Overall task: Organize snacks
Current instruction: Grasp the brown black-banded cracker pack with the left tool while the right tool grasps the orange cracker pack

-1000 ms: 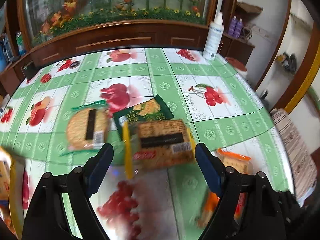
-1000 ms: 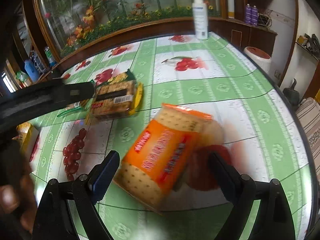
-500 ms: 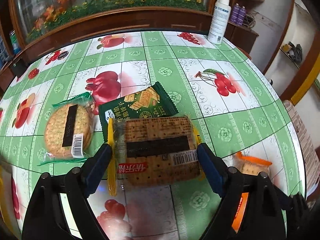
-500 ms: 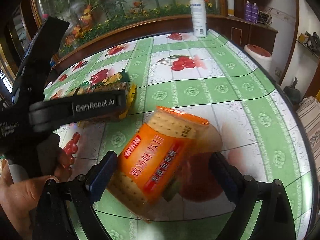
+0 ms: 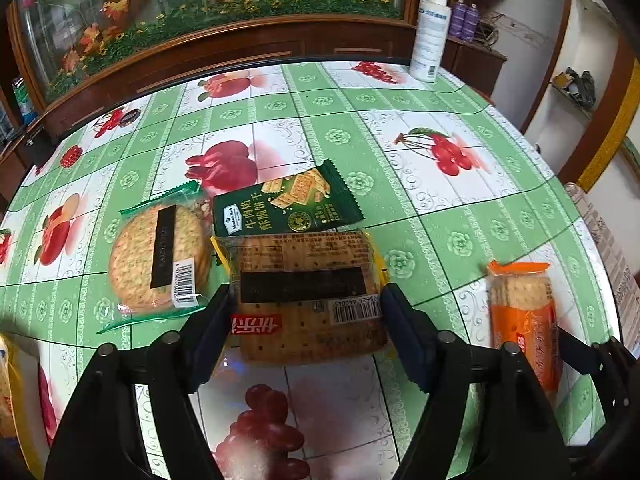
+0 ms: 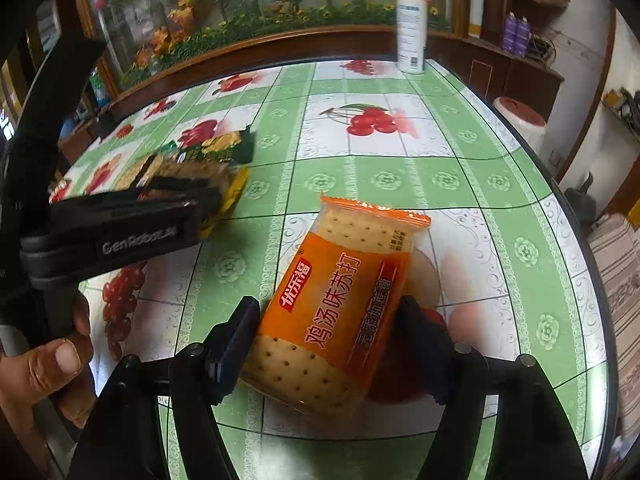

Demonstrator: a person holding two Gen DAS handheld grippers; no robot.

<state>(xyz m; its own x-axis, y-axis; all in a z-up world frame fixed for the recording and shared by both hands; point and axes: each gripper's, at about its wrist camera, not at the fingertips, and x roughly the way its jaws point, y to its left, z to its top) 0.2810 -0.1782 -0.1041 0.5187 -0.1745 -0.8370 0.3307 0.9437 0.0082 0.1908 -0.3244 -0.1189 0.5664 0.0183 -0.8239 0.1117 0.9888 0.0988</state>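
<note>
My left gripper [image 5: 306, 326] is shut on a yellow-edged cracker pack [image 5: 304, 296] and holds it just in front of a dark green biscuit pack [image 5: 286, 202]. A round cracker pack [image 5: 158, 256] with green ends lies to its left. My right gripper [image 6: 328, 344] is shut on an orange cracker pack [image 6: 340, 300], held tilted above the table. That orange pack also shows in the left wrist view [image 5: 522, 312], at the right. The left gripper [image 6: 132, 224] with its yellow pack shows at the left of the right wrist view.
The round table has a green fruit-print cloth [image 5: 400, 128]. A white spray bottle [image 5: 430, 36] stands at the far edge. Another yellow snack pack [image 5: 10, 392] shows at the near left edge. A wooden cabinet with flowers runs behind the table.
The left gripper has closed in on the yellow-edged pack and carried it nearer the green pack. The right gripper has closed on the orange pack and turned it more upright.
</note>
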